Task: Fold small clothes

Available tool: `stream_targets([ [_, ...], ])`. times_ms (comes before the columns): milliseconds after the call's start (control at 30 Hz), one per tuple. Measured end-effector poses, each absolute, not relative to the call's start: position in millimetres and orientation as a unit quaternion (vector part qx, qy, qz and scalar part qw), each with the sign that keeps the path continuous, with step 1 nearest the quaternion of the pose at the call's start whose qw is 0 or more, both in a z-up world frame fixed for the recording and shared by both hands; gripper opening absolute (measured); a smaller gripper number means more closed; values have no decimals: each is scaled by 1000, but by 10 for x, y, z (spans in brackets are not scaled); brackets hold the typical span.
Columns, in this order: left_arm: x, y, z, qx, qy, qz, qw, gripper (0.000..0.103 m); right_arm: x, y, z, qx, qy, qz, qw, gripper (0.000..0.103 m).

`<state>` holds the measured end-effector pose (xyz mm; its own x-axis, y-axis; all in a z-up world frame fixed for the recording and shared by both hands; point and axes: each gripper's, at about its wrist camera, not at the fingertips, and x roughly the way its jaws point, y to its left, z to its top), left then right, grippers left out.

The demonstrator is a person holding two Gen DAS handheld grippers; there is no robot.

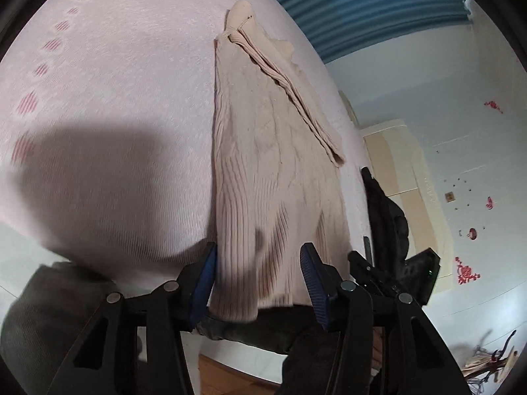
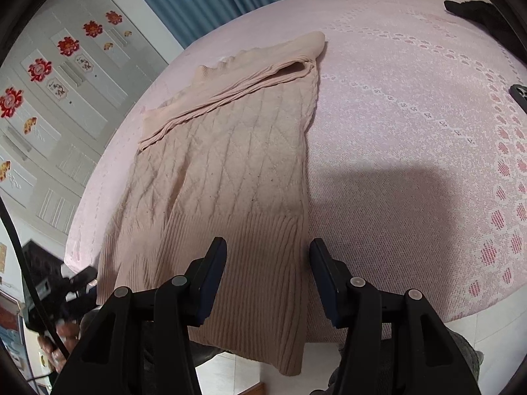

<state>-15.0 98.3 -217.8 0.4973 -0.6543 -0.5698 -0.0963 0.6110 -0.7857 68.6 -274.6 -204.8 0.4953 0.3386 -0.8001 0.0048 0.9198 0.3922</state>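
On pink bedspread (image 2: 411,105), sweater (image 2: 230,164) lies lengthwise, collar pointing away.

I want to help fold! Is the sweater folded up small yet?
Partly. The sweater lies long on the bed, one sleeve folded across it, hem hanging over the edge.

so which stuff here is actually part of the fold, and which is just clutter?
In the job:
- beige knit sweater, hem hanging off the bed edge
- left gripper, at the hem
- right gripper, at the hem
- pink bedspread as work surface

Lying about:
- black garment
- dark phone-like object
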Motion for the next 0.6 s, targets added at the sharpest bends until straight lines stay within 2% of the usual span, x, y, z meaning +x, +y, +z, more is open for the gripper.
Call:
stream_targets([
  [233,-177,842,-2194,-378,490,-195,761,51,662,-2766,-2043,176,493,97,847,52],
  [467,-325,547,-2152,-312,513,-212,771,51,666,-2766,-2043,175,492,96,847,52],
  [600,-322,579,-2176,-325,510,-207,769,51,672,-2755,-2045,173,492,98,848,52],
])
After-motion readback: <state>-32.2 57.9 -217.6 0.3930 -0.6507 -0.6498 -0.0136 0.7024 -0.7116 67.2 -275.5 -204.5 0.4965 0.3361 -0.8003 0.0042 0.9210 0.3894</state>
